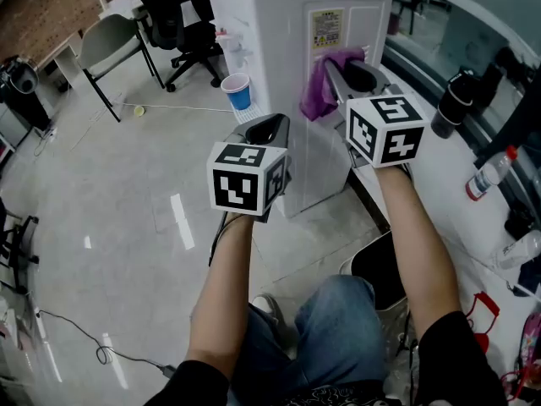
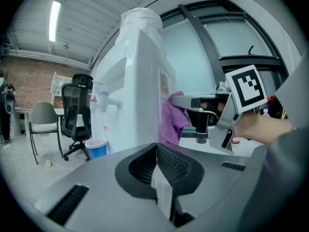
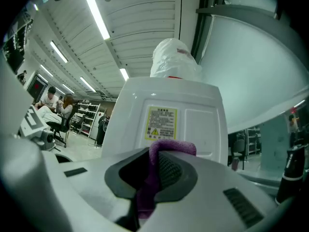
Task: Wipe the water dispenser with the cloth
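Note:
The white water dispenser (image 1: 287, 24) stands upright in front of me, with a yellow label (image 1: 326, 25) on its back panel. My right gripper (image 1: 355, 73) is shut on a purple cloth (image 1: 319, 87), which hangs against that panel just below the label. In the right gripper view the cloth (image 3: 164, 153) is pinched between the jaws, close to the dispenser (image 3: 169, 115). My left gripper (image 1: 267, 130) is shut with nothing in it, hovering beside the dispenser's lower side. The left gripper view shows the dispenser (image 2: 135, 95), the cloth (image 2: 173, 120) and the right gripper (image 2: 186, 100).
A blue paper cup (image 1: 237, 90) sits below the taps (image 1: 226, 42). Office chairs (image 1: 173, 19) and a grey chair (image 1: 110, 45) stand on the floor at the back left. At right, a counter (image 1: 456, 176) holds a black flask (image 1: 452, 104) and bottles (image 1: 490, 174).

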A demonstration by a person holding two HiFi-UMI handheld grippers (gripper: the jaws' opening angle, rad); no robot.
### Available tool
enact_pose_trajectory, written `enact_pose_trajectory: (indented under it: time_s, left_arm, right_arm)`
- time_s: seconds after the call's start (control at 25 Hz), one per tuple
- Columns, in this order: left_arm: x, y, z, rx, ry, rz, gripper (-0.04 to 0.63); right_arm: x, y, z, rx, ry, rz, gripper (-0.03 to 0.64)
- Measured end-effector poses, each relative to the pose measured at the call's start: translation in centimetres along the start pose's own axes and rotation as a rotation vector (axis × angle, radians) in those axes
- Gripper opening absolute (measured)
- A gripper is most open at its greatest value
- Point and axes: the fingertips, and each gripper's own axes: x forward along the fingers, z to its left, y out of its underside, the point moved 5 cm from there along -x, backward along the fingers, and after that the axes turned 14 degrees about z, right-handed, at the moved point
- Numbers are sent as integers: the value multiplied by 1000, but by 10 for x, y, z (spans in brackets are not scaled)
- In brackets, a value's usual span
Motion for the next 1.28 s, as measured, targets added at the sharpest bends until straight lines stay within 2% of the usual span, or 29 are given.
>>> enact_pose_trajectory:
  time_s: [0.8,0.96,1.28]
  left_arm:
    - [18,21,1,17,-24,41,26]
    - [19,24,5,-1,-42,30,26]
    - [21,31,9,23,-74,41,26]
  right_arm:
    - [22,147,14,166,-17,176,32]
    - [25,179,18,184,-18,221,32]
    - [33,243,24,265,-12,297,32]
